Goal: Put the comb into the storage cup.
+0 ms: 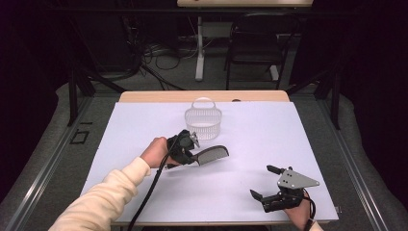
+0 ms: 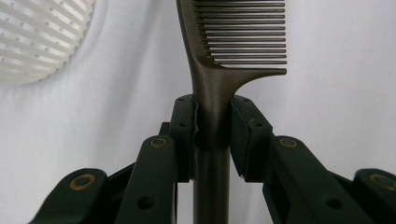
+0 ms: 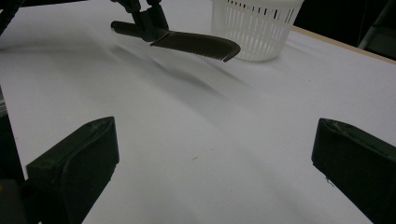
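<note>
No words, labels, brands, numbers or signs can be read in any of the views.
</note>
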